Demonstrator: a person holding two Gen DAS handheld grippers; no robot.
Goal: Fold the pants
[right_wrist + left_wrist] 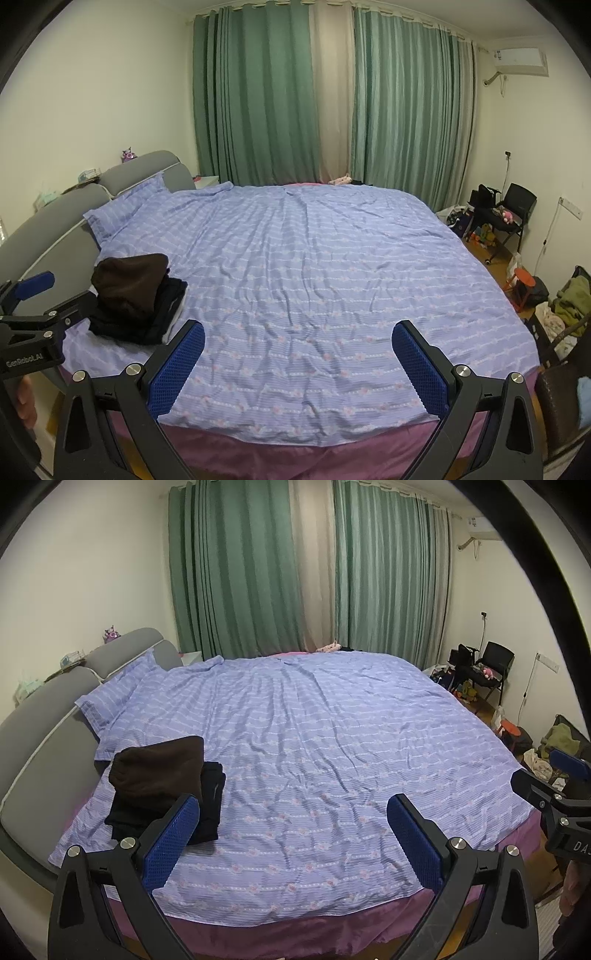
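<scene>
A stack of folded dark clothes (162,786) lies on the left side of the bed (314,746), a brown piece on top of black ones; it also shows in the right wrist view (136,299). My left gripper (291,834) is open and empty above the bed's near edge, just right of the stack. My right gripper (297,362) is open and empty over the near edge too. Each gripper shows at the edge of the other's view. No unfolded pants show on the bed.
The bed has a purple patterned sheet (314,277), a pillow (122,210) and a grey headboard (55,225) at left. Green curtains (332,103) hang behind. A chair (509,210), a red stool (522,280) and piled clothes (569,299) stand at right.
</scene>
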